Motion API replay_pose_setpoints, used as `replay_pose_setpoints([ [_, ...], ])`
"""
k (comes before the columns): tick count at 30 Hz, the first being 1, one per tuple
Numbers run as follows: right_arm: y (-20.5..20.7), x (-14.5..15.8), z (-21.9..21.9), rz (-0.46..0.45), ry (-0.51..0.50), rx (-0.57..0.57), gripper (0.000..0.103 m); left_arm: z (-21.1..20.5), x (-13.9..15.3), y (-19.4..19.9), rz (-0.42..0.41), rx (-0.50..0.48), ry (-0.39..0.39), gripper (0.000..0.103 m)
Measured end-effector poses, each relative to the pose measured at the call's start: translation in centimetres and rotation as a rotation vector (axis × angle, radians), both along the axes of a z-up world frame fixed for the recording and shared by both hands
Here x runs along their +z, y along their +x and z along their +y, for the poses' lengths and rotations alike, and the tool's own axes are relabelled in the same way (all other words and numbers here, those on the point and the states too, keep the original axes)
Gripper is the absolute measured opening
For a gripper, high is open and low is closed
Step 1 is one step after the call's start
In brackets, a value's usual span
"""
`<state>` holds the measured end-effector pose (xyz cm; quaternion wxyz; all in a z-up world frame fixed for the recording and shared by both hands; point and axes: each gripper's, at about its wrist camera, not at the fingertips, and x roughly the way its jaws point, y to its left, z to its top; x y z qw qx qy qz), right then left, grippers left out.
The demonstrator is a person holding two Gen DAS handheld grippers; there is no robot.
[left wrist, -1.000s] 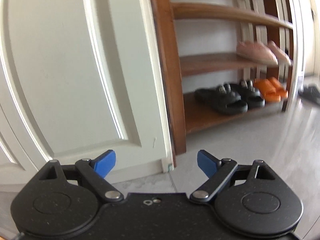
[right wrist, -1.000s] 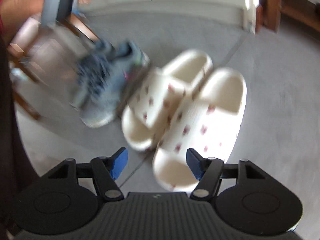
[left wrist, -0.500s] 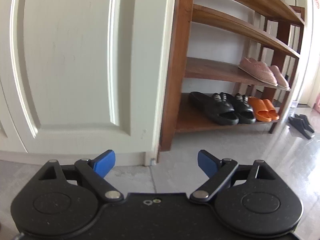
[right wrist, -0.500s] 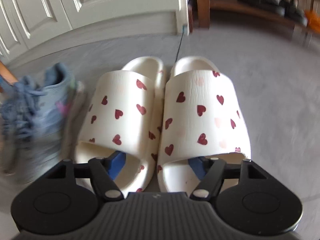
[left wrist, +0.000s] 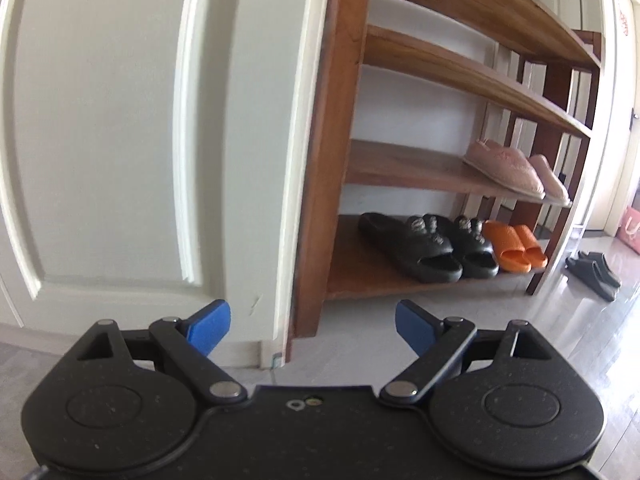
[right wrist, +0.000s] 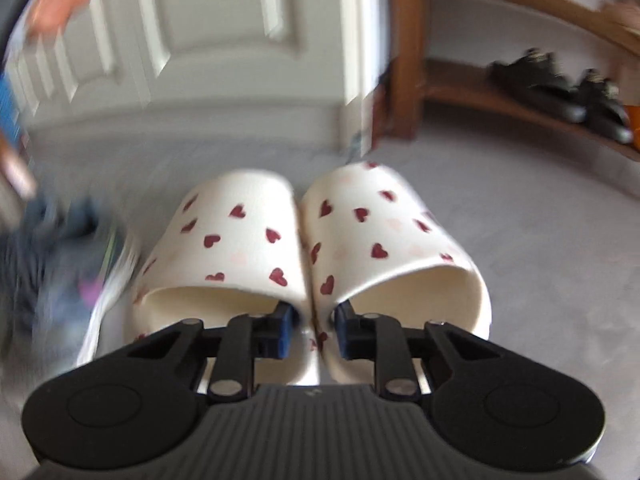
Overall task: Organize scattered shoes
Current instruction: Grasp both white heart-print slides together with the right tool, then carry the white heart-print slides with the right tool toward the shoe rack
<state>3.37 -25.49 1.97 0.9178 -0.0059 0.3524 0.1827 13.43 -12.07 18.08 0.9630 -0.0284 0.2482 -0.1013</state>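
On the grey floor [right wrist: 540, 220] in front of a white panelled door [right wrist: 224, 20], a pair of cream slippers with red hearts [right wrist: 240, 240] lies side by side, toes pointing toward the door, the two inner walls pressed together. The right gripper [right wrist: 310, 330] has one blue finger [right wrist: 285, 330] inside the left slipper's opening and the other inside the right slipper's, the jaws drawn in narrow so that they pinch both inner walls between them. Just beside the slippers on their left lies a blue-grey sneaker [right wrist: 60, 264], badly blurred, close to the left slipper; whether they touch is unclear. A person's hand [right wrist: 64, 0] shows blurred at the upper left of the right wrist view. The left gripper [left wrist: 312, 326] is spread wide with nothing between its blue fingers [left wrist: 210, 326], held above the floor and facing the door's edge and the wooden shoe rack [left wrist: 320, 160] just beside it. The rack's lowest shelf holds black sandals [left wrist: 412, 248] toward the middle and orange slides [left wrist: 512, 246] just right of them; the shelf above carries pink slippers [left wrist: 508, 166] at its right end; the left part of both shelves is bare wood. A dark pair of shoes [left wrist: 594, 272] sits on the floor beyond the rack's right post. The rack's thick left upright stands between the door and the shelves.
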Motion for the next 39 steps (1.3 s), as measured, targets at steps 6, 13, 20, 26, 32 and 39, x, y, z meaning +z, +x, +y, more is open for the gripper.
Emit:
replay_pose_setpoints([
  [6,1.9,2.7,-3.7,-0.037,0.108,-0.085,0.026,-1.0,0.8,1.4,0.004,0.054,-0.095,0.09],
  [13,2.6,5.6,-7.9,-0.105,0.133,-0.272,0.026,-3.7,0.4,1.9,0.087,0.044,-0.117,0.09],
  [20,4.9,11.0,-12.8,-0.239,0.052,-0.462,0.027,-7.0,-0.6,3.1,0.165,0.075,-0.029,0.085],
  [26,6.9,15.7,-16.3,-0.337,0.018,-0.579,0.028,-10.0,-1.0,6.8,0.209,0.038,0.05,0.082],
  [32,10.2,18.3,-18.1,-0.477,0.085,-0.566,0.034,-13.4,-0.2,10.2,0.187,0.059,0.072,0.082],
  [39,10.0,20.5,-20.2,-0.505,0.14,-0.59,0.034,-16.1,0.7,12.2,0.157,0.061,0.068,0.083],
])
